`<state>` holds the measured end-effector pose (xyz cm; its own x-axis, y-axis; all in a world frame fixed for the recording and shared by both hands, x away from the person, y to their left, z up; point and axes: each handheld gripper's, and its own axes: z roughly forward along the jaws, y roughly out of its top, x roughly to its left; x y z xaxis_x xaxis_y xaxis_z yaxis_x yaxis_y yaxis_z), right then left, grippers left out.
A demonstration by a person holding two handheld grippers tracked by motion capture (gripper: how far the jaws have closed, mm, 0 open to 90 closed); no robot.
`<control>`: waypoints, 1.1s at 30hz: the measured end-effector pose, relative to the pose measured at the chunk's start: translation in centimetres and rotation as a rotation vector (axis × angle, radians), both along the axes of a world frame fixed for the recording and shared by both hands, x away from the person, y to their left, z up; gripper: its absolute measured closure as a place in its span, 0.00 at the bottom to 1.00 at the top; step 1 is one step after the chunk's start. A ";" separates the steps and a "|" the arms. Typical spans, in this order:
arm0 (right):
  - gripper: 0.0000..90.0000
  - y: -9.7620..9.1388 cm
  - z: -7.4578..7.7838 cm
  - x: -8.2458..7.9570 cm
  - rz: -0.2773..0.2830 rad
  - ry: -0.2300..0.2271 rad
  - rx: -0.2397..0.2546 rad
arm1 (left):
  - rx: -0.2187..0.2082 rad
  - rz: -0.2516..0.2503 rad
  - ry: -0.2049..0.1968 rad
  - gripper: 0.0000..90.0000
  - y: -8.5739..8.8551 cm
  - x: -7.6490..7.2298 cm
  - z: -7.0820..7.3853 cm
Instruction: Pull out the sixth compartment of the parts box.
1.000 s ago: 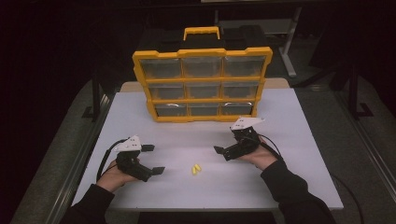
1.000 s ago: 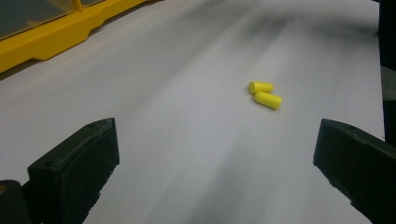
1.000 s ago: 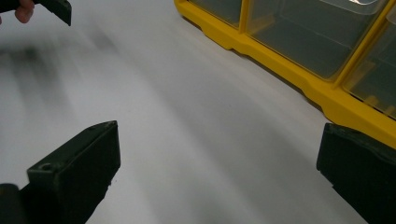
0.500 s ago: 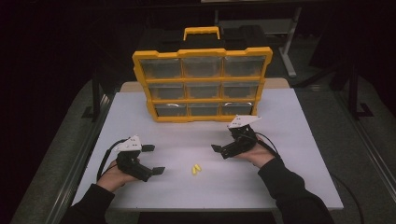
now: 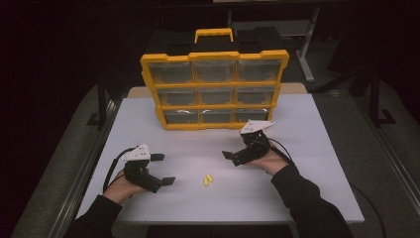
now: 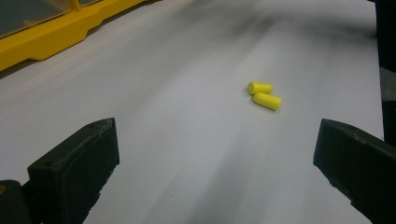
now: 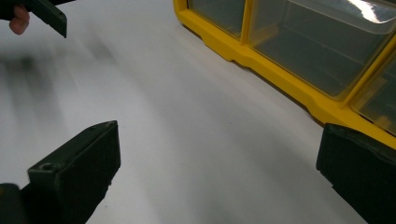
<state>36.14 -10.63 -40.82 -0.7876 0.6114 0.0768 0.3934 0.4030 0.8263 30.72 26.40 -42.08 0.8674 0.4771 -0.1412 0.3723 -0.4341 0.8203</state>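
Two yellow foam earplugs (image 5: 208, 179) lie side by side on the white table (image 5: 297, 193), between my hands. In the left gripper view the earplugs (image 6: 264, 94) sit ahead and a little right of centre. My left gripper (image 5: 163, 169) rests at the front left, open and holding nothing, its jaws pointing right toward the plugs. Wide apart in its own view, the left gripper (image 6: 215, 163) has only table between its jaws. My right gripper (image 5: 231, 158) is open right of centre, pointing left. In its own view the right gripper (image 7: 215, 172) is open over bare table.
A yellow organizer case (image 5: 214, 89) with clear drawers and a top handle stands upright at the back of the table. Its base (image 7: 280, 79) is close on the right gripper's right. The left gripper's jaw tip (image 7: 44, 14) shows far off. Dark floor surrounds the table.
My right gripper has shifted slightly left and toward the organizer. The left gripper and the earplugs have stayed in place.
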 end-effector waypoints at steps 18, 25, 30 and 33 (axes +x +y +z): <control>0.00 1.0 -0.1 1.1 0.009 -0.016 0.014 | 0.001 -0.006 -0.003 0.00 0.0 0.0 0.0; 0.00 1.0 0.0 0.9 0.014 -0.051 0.000 | 0.003 -0.002 -0.007 0.00 0.0 -0.1 0.0; 0.00 1.1 -0.2 0.9 0.020 -0.065 -0.025 | -0.001 0.006 -0.004 0.00 0.0 0.0 0.0; 0.00 1.2 -0.2 0.8 0.018 -0.087 -0.047 | -0.003 0.010 -0.005 0.00 0.1 -0.1 0.0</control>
